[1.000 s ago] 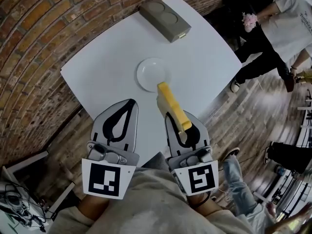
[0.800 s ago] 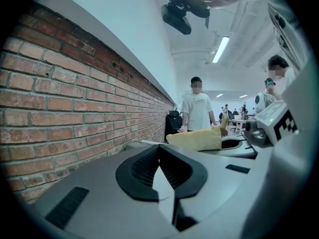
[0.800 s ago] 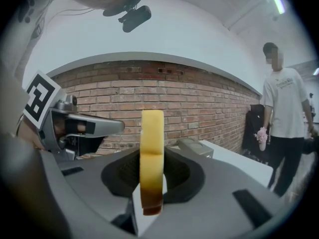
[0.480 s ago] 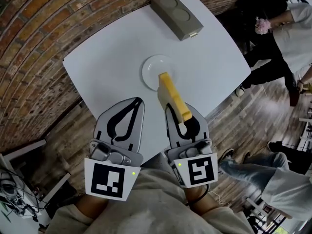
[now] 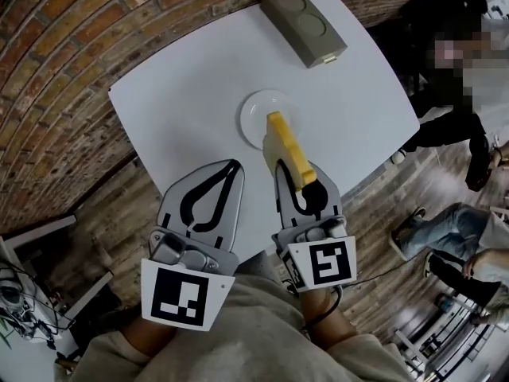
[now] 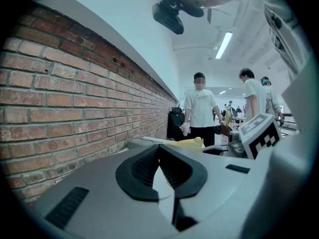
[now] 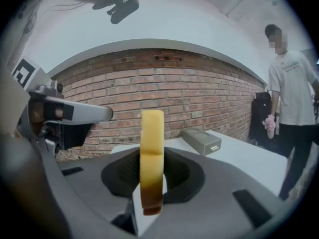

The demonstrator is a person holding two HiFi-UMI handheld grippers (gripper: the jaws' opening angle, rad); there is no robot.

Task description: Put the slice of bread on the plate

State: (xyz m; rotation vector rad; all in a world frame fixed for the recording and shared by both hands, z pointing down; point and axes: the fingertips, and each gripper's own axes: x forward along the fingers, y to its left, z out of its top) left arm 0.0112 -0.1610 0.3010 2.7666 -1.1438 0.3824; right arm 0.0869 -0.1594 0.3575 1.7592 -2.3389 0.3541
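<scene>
A yellow slice of bread (image 5: 289,154) stands on edge between the jaws of my right gripper (image 5: 281,165), which is shut on it. Its far end reaches over the small white plate (image 5: 256,111) in the middle of the white table (image 5: 183,94). In the right gripper view the bread (image 7: 151,133) stands upright with its brown crust at the bottom, hiding the plate behind the right gripper (image 7: 151,158). My left gripper (image 5: 235,165) hovers beside it over the table's near edge, shut on nothing. In its own view the left gripper (image 6: 159,148) has its pads meeting at the tip.
A grey box with two round dimples (image 5: 305,25) lies at the table's far corner, also seen as the grey box (image 7: 202,140). A brick wall (image 5: 56,70) runs along the left. People (image 5: 445,229) stand or sit on the wooden floor to the right.
My right gripper has carried the bread forward and lower, from the plate's near rim to over the plate's middle. The left gripper has barely moved.
</scene>
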